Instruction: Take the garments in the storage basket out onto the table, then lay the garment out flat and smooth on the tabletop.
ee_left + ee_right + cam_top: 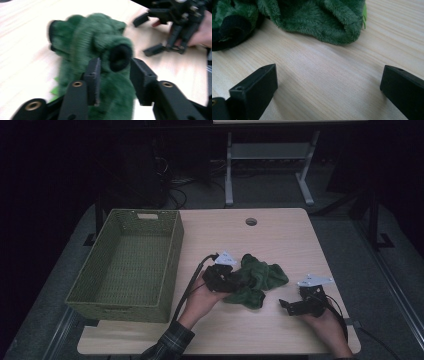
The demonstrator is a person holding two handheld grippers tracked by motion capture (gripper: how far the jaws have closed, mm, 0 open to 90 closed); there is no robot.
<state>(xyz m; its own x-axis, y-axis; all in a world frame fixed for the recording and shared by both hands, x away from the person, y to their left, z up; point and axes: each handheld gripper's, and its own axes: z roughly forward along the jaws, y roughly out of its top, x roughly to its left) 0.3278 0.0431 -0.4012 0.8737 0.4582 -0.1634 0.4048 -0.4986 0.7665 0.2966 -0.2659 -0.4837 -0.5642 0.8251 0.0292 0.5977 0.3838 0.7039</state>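
Note:
A green plush garment (256, 279) with a black-lined opening lies crumpled at the middle of the wooden table (280, 240). My left gripper (233, 282) reaches into its left side. In the left gripper view the plush (95, 37) bulges up between the jaws of that gripper (113, 67), which stand partly apart, and the inner face of one pad (96, 80) is bare. My right gripper (290, 307) rests low on the table to the right of the garment, open. In its own view the right gripper (329, 80) has bare wood between its wide jaws, and the plush (317, 17) lies just beyond.
A green woven basket (175, 250) stands at the table's left, its inside bare. A round cable hole (251, 221) sits near the far edge. The left gripper view also shows the right gripper (146, 35) in a hand. Table legs and cables are beyond the far edge.

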